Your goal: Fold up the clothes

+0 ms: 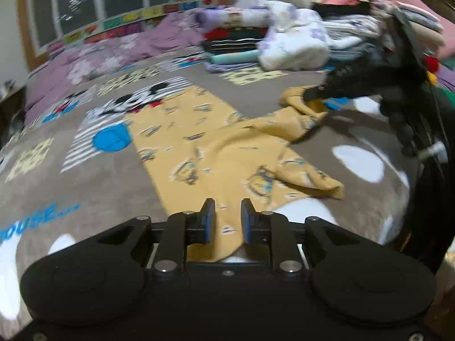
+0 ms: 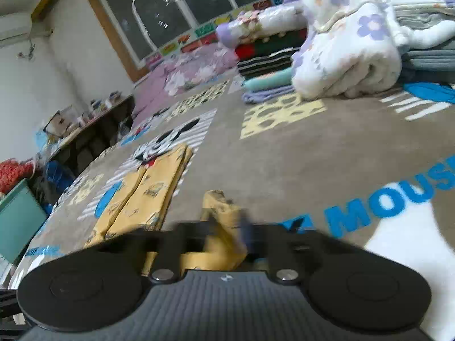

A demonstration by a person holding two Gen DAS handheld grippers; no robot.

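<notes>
Yellow printed trousers [image 1: 204,142] lie spread on a grey Mickey Mouse blanket [image 1: 108,176]. My left gripper [image 1: 227,216] sits over the near hem, which lies between its slightly parted blue pads; the pads stand apart from the cloth. My right gripper [image 1: 315,93] shows at the far right of the left wrist view, shut on the other end of the trousers and lifting it. In the right wrist view my right gripper [image 2: 227,227] is blurred, with a bunch of yellow cloth [image 2: 221,221] pinched between its fingers; the flat legs [image 2: 150,196] stretch away to the left.
A pile of folded clothes and a white floral quilt [image 2: 347,48] sits at the back of the bed. A purple floral cover [image 1: 113,54] lies by the window. A cluttered side table [image 2: 85,122] and a teal bin [image 2: 20,218] stand left of the bed.
</notes>
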